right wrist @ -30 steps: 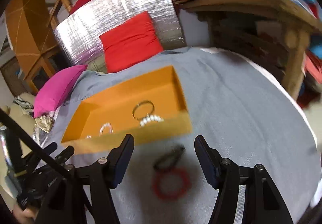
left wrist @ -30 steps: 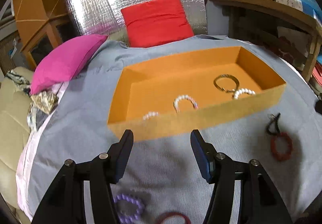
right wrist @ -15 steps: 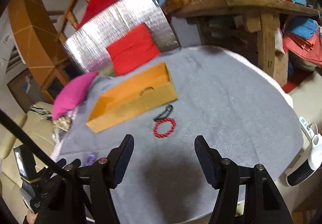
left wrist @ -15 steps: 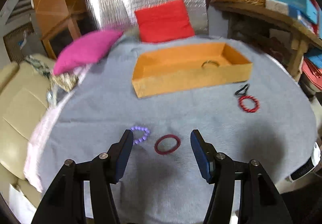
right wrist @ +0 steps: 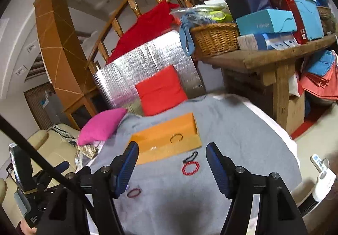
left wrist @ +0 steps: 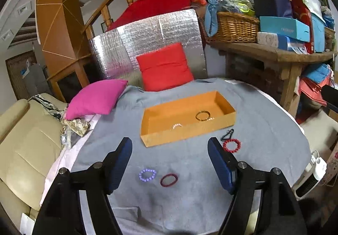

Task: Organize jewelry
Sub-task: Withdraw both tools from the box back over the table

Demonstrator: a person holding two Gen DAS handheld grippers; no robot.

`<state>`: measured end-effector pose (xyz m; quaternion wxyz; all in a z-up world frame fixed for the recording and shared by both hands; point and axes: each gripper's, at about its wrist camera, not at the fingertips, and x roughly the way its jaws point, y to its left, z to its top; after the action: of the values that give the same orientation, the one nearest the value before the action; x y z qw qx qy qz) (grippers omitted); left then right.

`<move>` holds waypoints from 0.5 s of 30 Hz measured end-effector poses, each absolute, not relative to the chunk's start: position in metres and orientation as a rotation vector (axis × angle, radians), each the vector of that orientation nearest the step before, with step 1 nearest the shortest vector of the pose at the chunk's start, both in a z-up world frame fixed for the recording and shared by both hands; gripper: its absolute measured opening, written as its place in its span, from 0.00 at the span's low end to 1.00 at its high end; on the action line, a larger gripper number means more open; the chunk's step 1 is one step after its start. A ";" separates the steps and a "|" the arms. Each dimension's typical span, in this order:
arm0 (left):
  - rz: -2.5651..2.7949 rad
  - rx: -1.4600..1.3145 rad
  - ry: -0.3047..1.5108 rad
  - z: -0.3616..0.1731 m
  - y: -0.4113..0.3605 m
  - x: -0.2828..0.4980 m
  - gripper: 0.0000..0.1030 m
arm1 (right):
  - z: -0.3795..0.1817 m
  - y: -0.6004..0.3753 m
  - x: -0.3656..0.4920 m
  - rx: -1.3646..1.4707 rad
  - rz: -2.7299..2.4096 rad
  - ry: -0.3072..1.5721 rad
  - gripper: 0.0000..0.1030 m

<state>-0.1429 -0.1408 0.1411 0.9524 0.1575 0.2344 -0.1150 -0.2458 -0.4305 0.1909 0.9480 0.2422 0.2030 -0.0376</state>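
Observation:
An orange box point(left wrist: 229, 115) point(right wrist: 147, 155) lies on the grey cloth, holding a gold bangle point(left wrist: 203, 116) point(right wrist: 176, 137) and pearl bracelets point(left wrist: 177, 125). Outside it lie a red bead bracelet point(left wrist: 231, 145) point(right wrist: 190, 168), a black hair tie point(left wrist: 227, 134) point(right wrist: 190, 156), a purple bead bracelet point(left wrist: 147, 175) and a dark red ring band point(left wrist: 168, 180) point(right wrist: 133, 192). My left gripper point(left wrist: 170, 146) hangs high above the near cloth, its jaws opening with nothing between them. My right gripper point(right wrist: 172, 150) is likewise raised, jaws opening and empty. The left gripper also shows at the right wrist view's lower left.
A pink cushion point(left wrist: 97, 98) and a red cushion point(left wrist: 164, 67) lean at the far side before a silver foil panel point(left wrist: 147, 38). A cream sofa point(left wrist: 23, 144) lies left. A wooden shelf point(left wrist: 274, 53) with a wicker basket and boxes stands right. A white heater point(left wrist: 310, 175) sits below the cloth's right edge.
Both grippers have pulled back and risen from the orange box, so the whole cloth and its loose bracelets now show. Both pairs of jaws have widened.

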 end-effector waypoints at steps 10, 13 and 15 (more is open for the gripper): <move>-0.119 0.306 0.541 0.116 -0.117 -0.127 0.72 | 0.185 -0.434 -0.229 0.494 -0.008 0.469 0.68; -0.111 0.259 0.553 0.110 -0.109 -0.130 0.72 | 0.193 -0.436 -0.242 0.468 -0.002 0.451 0.68; -0.125 0.258 0.553 0.107 -0.111 -0.135 0.72 | 0.200 -0.437 -0.253 0.442 -0.018 0.431 0.68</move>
<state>-0.1350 -0.1106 0.1069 0.9519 0.1271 0.2719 -0.0615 -0.2527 -0.4373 0.1996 0.9527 0.2177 0.2119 -0.0087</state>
